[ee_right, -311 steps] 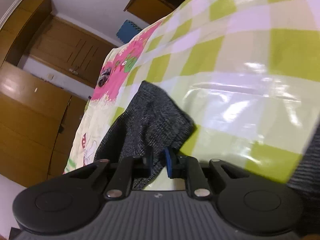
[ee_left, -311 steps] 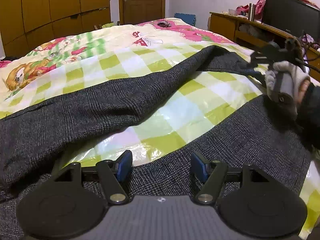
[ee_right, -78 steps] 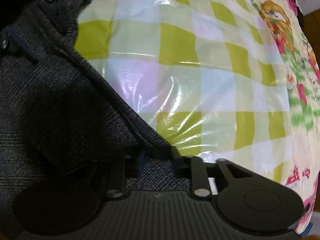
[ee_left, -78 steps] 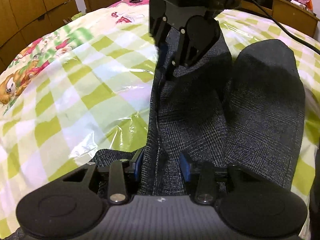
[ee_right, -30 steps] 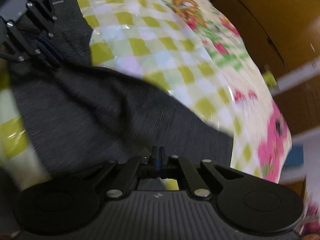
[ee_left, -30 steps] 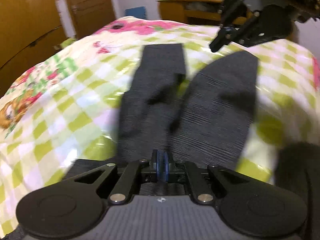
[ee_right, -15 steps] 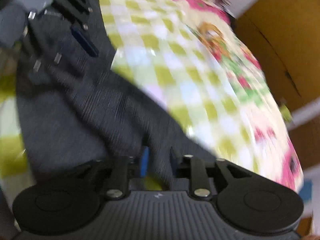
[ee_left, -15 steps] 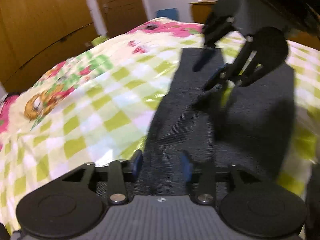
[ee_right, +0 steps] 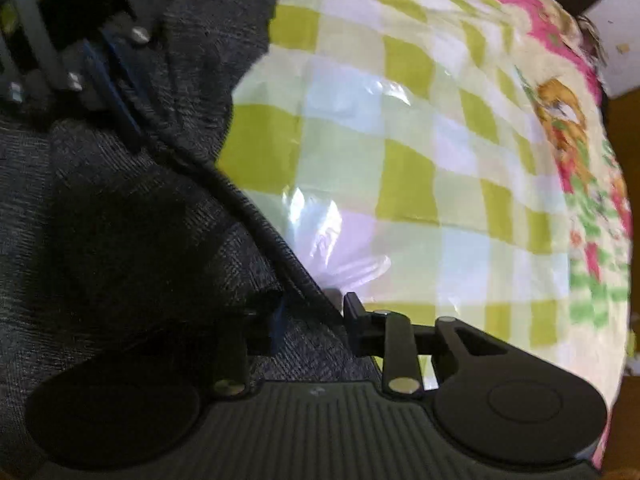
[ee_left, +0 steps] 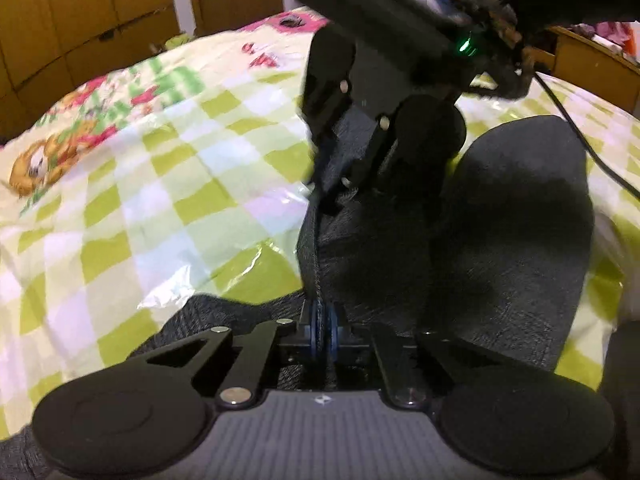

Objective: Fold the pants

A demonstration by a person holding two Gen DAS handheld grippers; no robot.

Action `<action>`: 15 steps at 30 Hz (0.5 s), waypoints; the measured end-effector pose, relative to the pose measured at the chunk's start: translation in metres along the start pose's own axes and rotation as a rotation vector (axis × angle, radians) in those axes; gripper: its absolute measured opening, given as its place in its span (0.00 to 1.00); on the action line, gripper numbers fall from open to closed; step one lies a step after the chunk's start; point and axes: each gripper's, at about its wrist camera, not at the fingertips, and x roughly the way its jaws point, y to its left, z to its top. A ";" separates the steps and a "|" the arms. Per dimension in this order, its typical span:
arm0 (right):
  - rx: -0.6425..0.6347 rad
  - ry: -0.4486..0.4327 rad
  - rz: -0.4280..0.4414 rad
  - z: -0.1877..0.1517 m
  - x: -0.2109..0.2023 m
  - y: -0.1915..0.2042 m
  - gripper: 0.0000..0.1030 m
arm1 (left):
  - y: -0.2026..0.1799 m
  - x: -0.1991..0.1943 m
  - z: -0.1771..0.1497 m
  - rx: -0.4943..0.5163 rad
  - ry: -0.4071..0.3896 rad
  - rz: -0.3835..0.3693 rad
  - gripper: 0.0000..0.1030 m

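The pants (ee_left: 500, 216) lay on the bed (ee_left: 168, 184), on its green-checked cover, their dark grey legs running side by side away from the left wrist camera. The left hand-held gripper (ee_left: 324, 330) sat at the near end of the left-hand leg, its blue pads pressed together on a raised ridge of the fabric edge. Farther along that same edge, the right hand-held gripper (ee_left: 320, 196) came down steeply from above. In the right wrist view its jaws (ee_right: 310, 312) stood partly apart with the edge seam of the pants running between them; they had just been closing, and the pads did not yet clearly press the cloth. A wardrobe (ee_left: 80, 12) stood beyond the bed.
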 end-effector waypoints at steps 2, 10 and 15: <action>0.038 0.008 -0.016 -0.005 -0.009 0.005 0.02 | -0.007 -0.004 0.002 0.024 -0.012 0.000 0.21; 0.273 -0.005 -0.135 -0.038 -0.097 0.046 0.01 | -0.047 -0.031 -0.001 0.085 -0.050 -0.033 0.21; 0.423 -0.017 -0.165 -0.060 -0.142 0.106 0.01 | -0.080 -0.040 -0.010 0.166 -0.046 -0.071 0.21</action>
